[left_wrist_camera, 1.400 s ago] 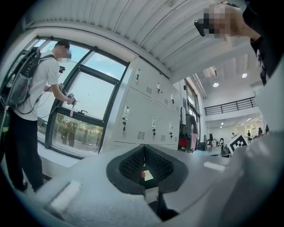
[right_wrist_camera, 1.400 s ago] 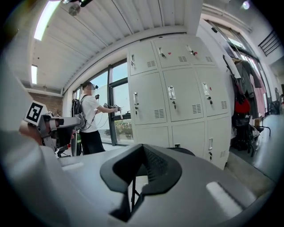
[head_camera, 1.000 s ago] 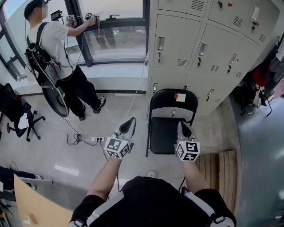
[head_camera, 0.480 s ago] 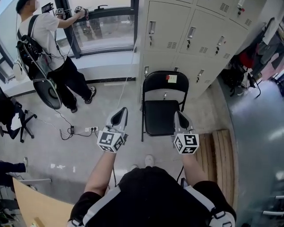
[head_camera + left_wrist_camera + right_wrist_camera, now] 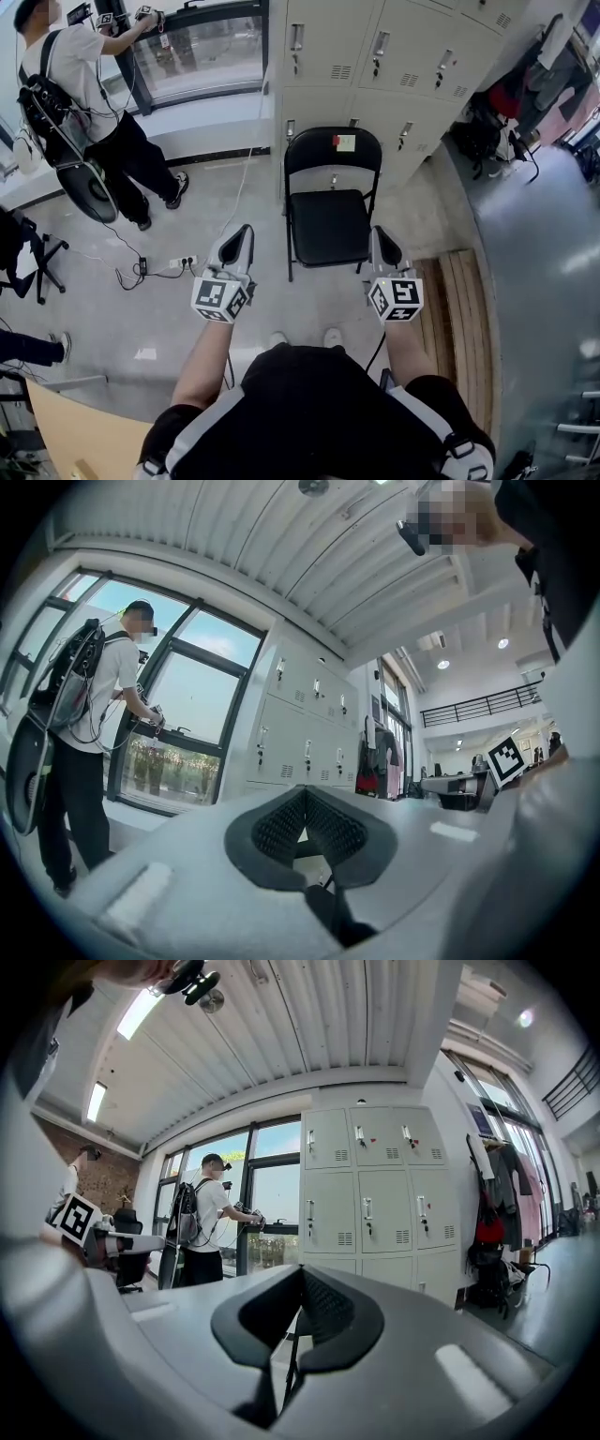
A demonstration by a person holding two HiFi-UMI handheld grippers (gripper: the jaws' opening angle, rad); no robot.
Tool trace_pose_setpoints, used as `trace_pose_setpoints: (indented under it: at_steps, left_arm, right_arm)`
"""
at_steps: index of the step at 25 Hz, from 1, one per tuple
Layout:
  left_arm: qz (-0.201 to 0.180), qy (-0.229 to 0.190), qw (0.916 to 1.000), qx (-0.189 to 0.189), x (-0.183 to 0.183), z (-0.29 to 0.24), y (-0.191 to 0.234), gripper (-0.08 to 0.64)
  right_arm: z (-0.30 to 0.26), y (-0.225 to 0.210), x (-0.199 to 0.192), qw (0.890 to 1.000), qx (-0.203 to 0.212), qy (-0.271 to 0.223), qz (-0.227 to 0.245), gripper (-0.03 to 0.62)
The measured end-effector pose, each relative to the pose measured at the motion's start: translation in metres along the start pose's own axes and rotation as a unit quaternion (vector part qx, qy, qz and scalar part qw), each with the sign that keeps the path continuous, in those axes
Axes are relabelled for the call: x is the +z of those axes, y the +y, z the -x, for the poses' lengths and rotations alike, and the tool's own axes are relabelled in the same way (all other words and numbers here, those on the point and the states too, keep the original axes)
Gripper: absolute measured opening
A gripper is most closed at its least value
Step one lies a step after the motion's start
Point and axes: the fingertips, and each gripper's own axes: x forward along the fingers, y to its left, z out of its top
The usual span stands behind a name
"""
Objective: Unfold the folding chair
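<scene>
The black folding chair [image 5: 323,225] stands opened out on the floor, its seat down and its back toward the lockers. A small note with a red patch is stuck on the backrest [image 5: 344,142]. My left gripper [image 5: 246,228] is held level to the left of the chair's front, apart from it, shut and empty. My right gripper [image 5: 378,231] sits just off the seat's front right corner, also shut with nothing in it. In the left gripper view the pads [image 5: 302,794] meet, and in the right gripper view the pads [image 5: 302,1271] meet too.
Grey lockers [image 5: 375,56] rise right behind the chair. A person [image 5: 84,84] stands at the window at far left, cables and a power strip [image 5: 183,262] on the floor nearby. Wooden slats [image 5: 459,291] lie to the chair's right. An office chair [image 5: 19,253] sits at the left edge.
The chair has slid upward and leftward in the head view as the person stepped back; shoes now show. Both grippers now sit off the chair's front corners, still shut.
</scene>
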Motion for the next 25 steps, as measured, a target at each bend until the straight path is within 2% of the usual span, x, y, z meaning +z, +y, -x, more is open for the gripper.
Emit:
trace_pose_setpoints:
  at_steps: [4, 13, 25]
  left_arm:
    - [0.001, -0.008, 0.9998, 0.018, -0.002, -0.001, -0.010, 0.002]
    - [0.010, -0.042, 0.9980, 0.047, 0.004, -0.019, -0.041, 0.002]
    - [-0.018, -0.032, 0.9984, 0.043, 0.005, -0.032, -0.059, 0.002]
  right_arm:
    - [0.005, -0.020, -0.002, 1.000, -0.001, -0.007, -0.012, 0.005]
    - [0.008, -0.061, 0.006, 0.999, 0.026, -0.019, 0.002, 0.005]
    - [0.001, -0.069, 0.002, 0.999, 0.046, -0.027, -0.010, 0.005]
